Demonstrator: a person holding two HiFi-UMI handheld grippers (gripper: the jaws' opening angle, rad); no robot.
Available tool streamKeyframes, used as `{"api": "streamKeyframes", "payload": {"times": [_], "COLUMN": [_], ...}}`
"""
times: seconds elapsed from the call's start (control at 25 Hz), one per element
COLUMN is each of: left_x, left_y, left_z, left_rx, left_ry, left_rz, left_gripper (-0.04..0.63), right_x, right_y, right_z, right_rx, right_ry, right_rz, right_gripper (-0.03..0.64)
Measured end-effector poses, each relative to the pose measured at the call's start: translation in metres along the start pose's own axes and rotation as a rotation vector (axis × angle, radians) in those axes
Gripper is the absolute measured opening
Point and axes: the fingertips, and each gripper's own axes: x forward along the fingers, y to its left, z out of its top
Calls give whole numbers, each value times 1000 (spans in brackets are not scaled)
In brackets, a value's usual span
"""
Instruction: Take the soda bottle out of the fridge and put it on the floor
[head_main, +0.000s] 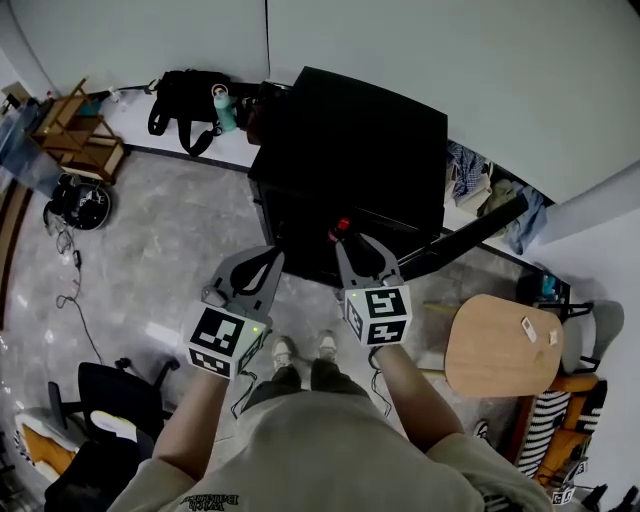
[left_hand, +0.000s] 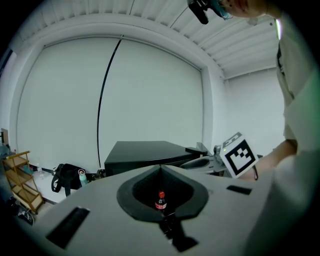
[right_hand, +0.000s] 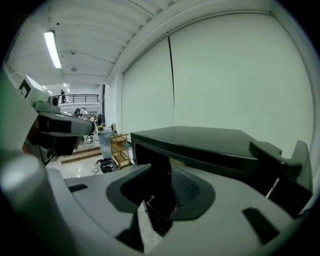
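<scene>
A black fridge (head_main: 350, 150) stands against the white wall with its door (head_main: 470, 235) swung open to the right. The soda bottle's red cap (head_main: 343, 225) shows at the fridge's dark front opening. In the left gripper view the soda bottle (left_hand: 160, 200), with a red cap and red label, stands upright in that dark interior, framed by the hollow between the jaws. My left gripper (head_main: 272, 258) (left_hand: 161, 169) is shut and empty, short of the fridge. My right gripper (head_main: 360, 245) (right_hand: 161, 170) is open and empty, its jaws just below the cap and aimed into the fridge (right_hand: 200, 142).
A round wooden stool (head_main: 500, 345) stands close on the right. A black bag (head_main: 185, 100) with a teal flask leans at the back wall beside a wooden rack (head_main: 80, 135). An office chair (head_main: 110, 400) is at the lower left. Clothes (head_main: 465, 170) lie behind the fridge door.
</scene>
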Motion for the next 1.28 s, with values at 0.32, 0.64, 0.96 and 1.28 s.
{"api": "streamKeyframes", "payload": {"times": [0.32,0.64,0.96,1.28], "left_x": [35,61,89,99], "left_y": [2,6,18,19], "left_z": [-19,-41,-78,-96], "left_rx": [7,-12,-49,-88], "left_ry": [33,67,139,167], "left_rz": [-29,-54,-49,-46], "left_gripper": [6,6,6,6], "right_x": [49,98,137,157], "right_y": [-12,-41,-60,-75], "right_z": [-44,-94,-129,-159], "right_rx": [13,14,16,11], "right_ry": [78,148,228,276], "right_rz": [-13,-88,-99,-110], "right_gripper": [133,160,191,192]}}
